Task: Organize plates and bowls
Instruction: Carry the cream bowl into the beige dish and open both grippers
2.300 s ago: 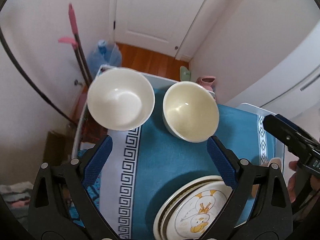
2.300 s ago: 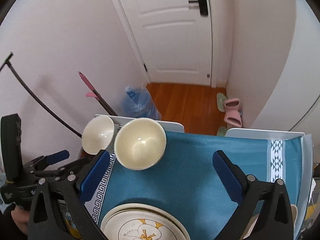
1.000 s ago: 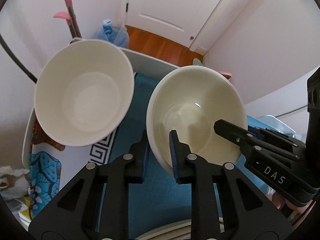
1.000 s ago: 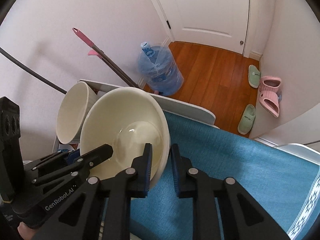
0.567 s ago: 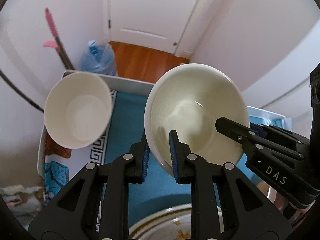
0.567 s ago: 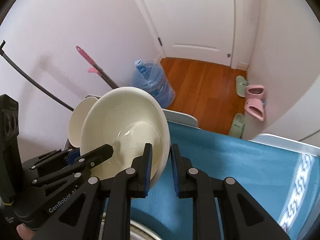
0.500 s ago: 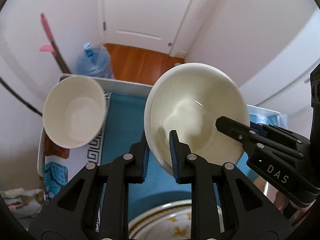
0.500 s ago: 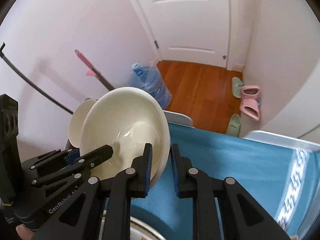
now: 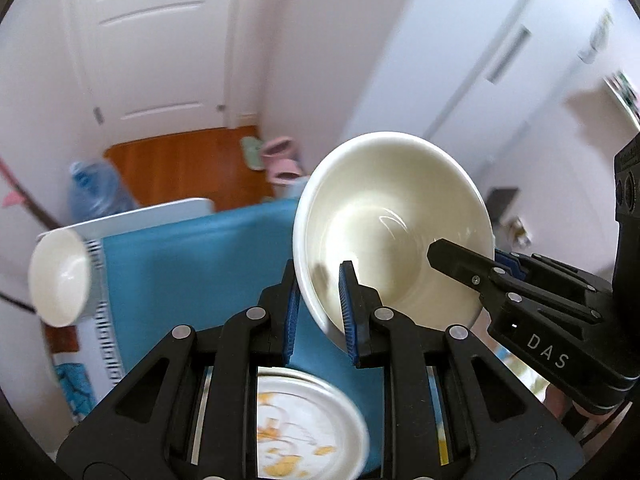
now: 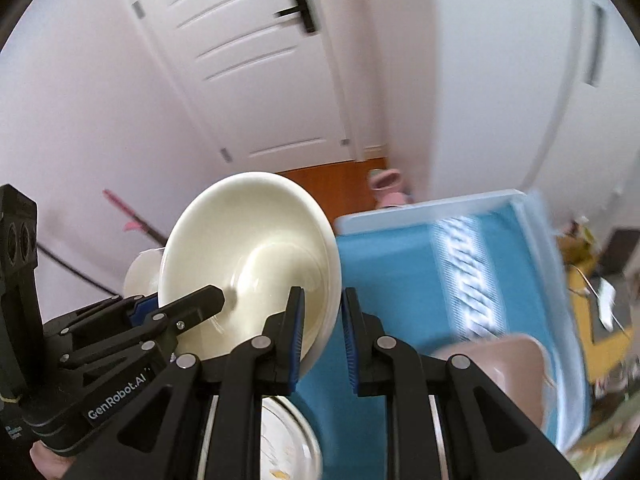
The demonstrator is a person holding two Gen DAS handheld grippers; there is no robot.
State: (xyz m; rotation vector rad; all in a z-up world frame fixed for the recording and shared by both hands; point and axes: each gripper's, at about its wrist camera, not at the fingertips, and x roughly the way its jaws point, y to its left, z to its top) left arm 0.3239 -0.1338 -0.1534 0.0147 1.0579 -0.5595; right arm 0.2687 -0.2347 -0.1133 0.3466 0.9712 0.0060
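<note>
A cream bowl (image 9: 396, 216) hangs tilted above the blue cloth (image 9: 180, 264), gripped from both sides. My left gripper (image 9: 318, 280) is shut on its left rim, one pad inside and one outside. My right gripper (image 10: 322, 304) is shut on the opposite rim of the cream bowl (image 10: 248, 256). Each view shows the other gripper: the right gripper (image 9: 472, 260) at the bowl's far side, the left gripper (image 10: 176, 304) likewise. A white bowl (image 9: 60, 276) rests on the cloth's left end. A duck-print plate (image 9: 304, 420) lies below my left fingers.
A pale tray rim (image 9: 132, 216) frames the cloth. A brownish-pink container (image 10: 504, 364) sits near the cloth's right end. Beyond the table are a white door (image 10: 248, 80), wood floor, a water jug (image 9: 92, 196), slippers (image 9: 276, 152) and a pink-handled mop (image 10: 132, 212).
Both grippers, open over the table at first, closed on the cream bowl's rims. They have since carried it up and to the right, away from the white bowl, rolling as they went.
</note>
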